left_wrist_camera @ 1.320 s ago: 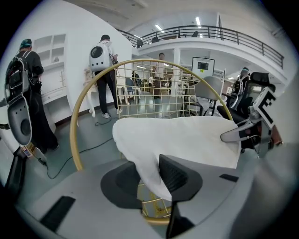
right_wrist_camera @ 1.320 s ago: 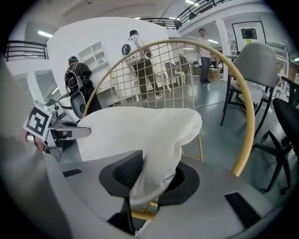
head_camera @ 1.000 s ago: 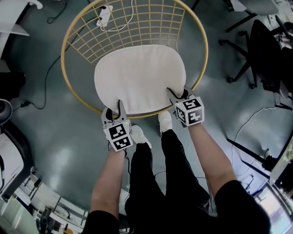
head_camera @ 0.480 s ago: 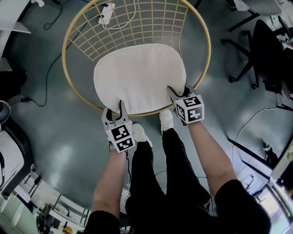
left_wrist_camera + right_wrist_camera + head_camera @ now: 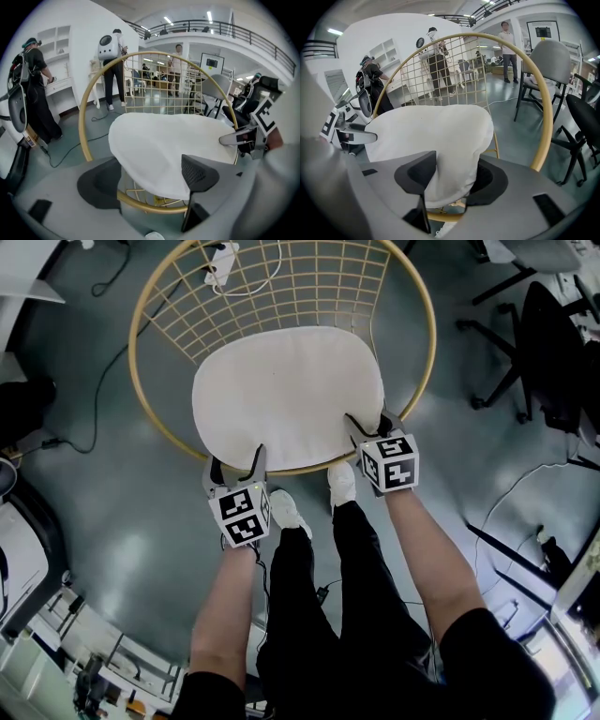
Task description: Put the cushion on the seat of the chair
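Top of chair (image 5: pixel 132 334) beyond upper edge

Glossy grey floor (image 5: pixel 112 521) lies under me; black office chairs (image 5: pixel 553 343) upper right, white wall shelves (image 5: pixel 56 47) upper left.

One white cushion (image 5: pixel 286 395), one gold wire chair (image 5: pixel 281 277), two white shoes (image 5: pixel 284 512), and two grippers: left gripper (image 5: pixel 235 460) and right gripper (image 5: pixel 367 420)

floor (image 5: pixel 122 512): grey | on it: wire chair (image 5: pixel 300 292) | on seat: white cushion (image 5: pixel 286 395)
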### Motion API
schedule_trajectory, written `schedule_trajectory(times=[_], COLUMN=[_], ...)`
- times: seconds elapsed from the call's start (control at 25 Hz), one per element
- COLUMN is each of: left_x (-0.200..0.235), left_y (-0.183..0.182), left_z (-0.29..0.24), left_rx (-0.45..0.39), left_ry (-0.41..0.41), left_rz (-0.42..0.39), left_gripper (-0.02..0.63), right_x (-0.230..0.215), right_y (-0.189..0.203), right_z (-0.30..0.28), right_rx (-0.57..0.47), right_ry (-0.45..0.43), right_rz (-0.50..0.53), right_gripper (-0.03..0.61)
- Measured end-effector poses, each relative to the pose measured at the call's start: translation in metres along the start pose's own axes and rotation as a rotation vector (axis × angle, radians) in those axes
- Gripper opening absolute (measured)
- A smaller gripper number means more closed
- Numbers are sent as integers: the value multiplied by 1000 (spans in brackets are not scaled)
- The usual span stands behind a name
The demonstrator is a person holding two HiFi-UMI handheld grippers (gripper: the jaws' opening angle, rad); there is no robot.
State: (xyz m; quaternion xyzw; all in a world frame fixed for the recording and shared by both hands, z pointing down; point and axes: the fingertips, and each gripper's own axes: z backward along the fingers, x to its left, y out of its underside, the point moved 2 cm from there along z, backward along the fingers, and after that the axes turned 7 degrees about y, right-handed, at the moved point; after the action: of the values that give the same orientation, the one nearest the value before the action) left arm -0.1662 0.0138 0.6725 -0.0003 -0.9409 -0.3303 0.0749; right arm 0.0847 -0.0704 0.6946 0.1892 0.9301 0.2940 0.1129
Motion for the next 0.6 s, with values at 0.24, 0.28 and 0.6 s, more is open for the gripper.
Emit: schedule_trajectory(times=[0.24,0.28,0.6], left_x=[7,8,2], left_y=[10,9,-13], left_z=[3,4,23], left_rx=[21,15,-39], left_ry=[-44,-51,-60], left_rz=[-38,-42,-94], left_gripper=[416,416,416], right_x=[1,0,-1], right_y=[1,0,1], right_z=[-1,-1,-2], right_rx=[3,5,62], right_ry=[8,16,96], right_rz=[6,14,109], right_gripper=[222,236,454])
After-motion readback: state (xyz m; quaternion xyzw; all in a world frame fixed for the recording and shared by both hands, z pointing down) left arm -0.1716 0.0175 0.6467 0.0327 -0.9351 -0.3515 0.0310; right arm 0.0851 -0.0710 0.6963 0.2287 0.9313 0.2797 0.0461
